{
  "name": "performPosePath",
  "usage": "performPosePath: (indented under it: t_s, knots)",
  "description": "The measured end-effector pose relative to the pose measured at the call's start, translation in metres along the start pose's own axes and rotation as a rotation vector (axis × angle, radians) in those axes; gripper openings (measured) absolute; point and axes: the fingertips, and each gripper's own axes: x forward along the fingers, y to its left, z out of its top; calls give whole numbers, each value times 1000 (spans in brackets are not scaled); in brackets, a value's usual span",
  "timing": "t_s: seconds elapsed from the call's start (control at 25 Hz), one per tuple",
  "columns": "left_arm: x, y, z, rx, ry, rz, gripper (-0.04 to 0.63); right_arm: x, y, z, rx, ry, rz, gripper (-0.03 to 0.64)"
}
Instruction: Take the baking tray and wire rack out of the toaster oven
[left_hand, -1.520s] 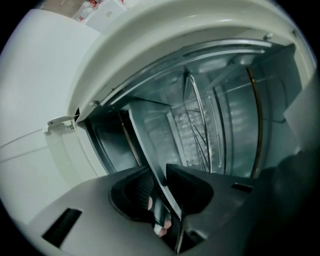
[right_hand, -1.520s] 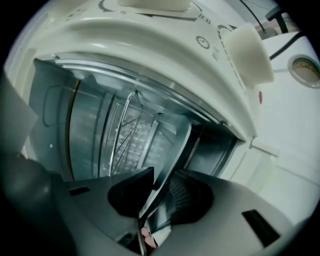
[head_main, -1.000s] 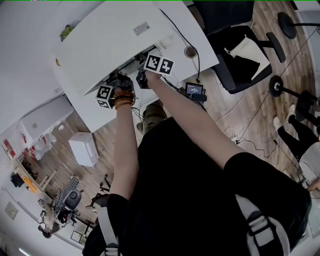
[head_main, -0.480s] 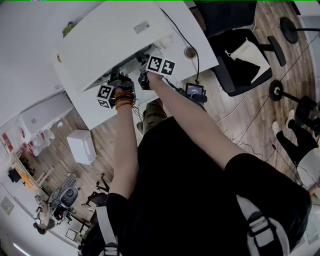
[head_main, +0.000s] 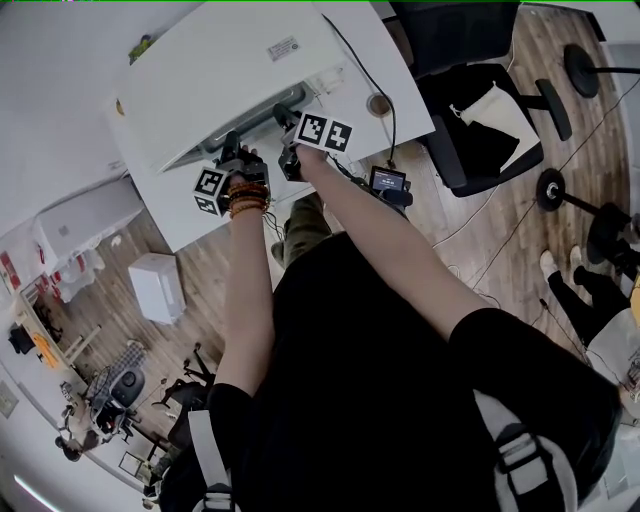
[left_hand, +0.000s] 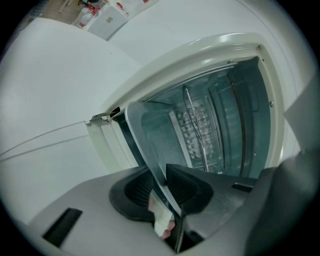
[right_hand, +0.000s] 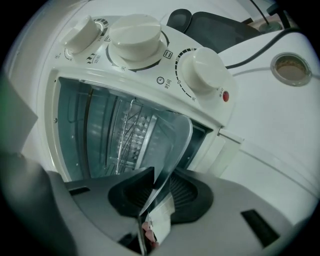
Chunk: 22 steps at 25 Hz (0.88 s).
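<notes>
The white toaster oven (head_main: 215, 85) stands open on the table. A grey metal baking tray (head_main: 250, 125) sticks out of its mouth. My left gripper (head_main: 232, 152) and right gripper (head_main: 289, 135) are both shut on the tray's near rim. In the left gripper view the tray (left_hand: 150, 135) runs edge-on between the pads of the gripper (left_hand: 163, 186), and the wire rack (left_hand: 200, 130) sits deeper inside the oven. The right gripper view shows the tray (right_hand: 172, 140) pinched by the right gripper (right_hand: 160, 189), with the wire rack (right_hand: 127, 131) behind it.
Three dials (right_hand: 135, 42) line the oven's control panel. A black cable and a round brown-filled cup (head_main: 379, 104) lie on the white table (head_main: 180, 215). A small black screen device (head_main: 388, 181) sits at the table edge; an office chair (head_main: 480, 100) stands to the right.
Both grippers have drawn back a little from the oven with the tray, and more of the tray now shows outside the oven mouth.
</notes>
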Motion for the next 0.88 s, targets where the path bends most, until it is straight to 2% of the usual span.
performPosePath:
  t_s: [0.24, 0.48, 0.88]
  knots:
    - [-10, 6, -7, -5, -9, 11, 91, -11, -5, -7, 5, 20, -1, 101]
    - [-18, 14, -12, -50, -24, 28, 81, -19, -11, -16, 22, 34, -10, 95]
    - [-30, 23, -19, -96, -23, 11, 75, -29, -16, -24, 41, 21, -21, 91]
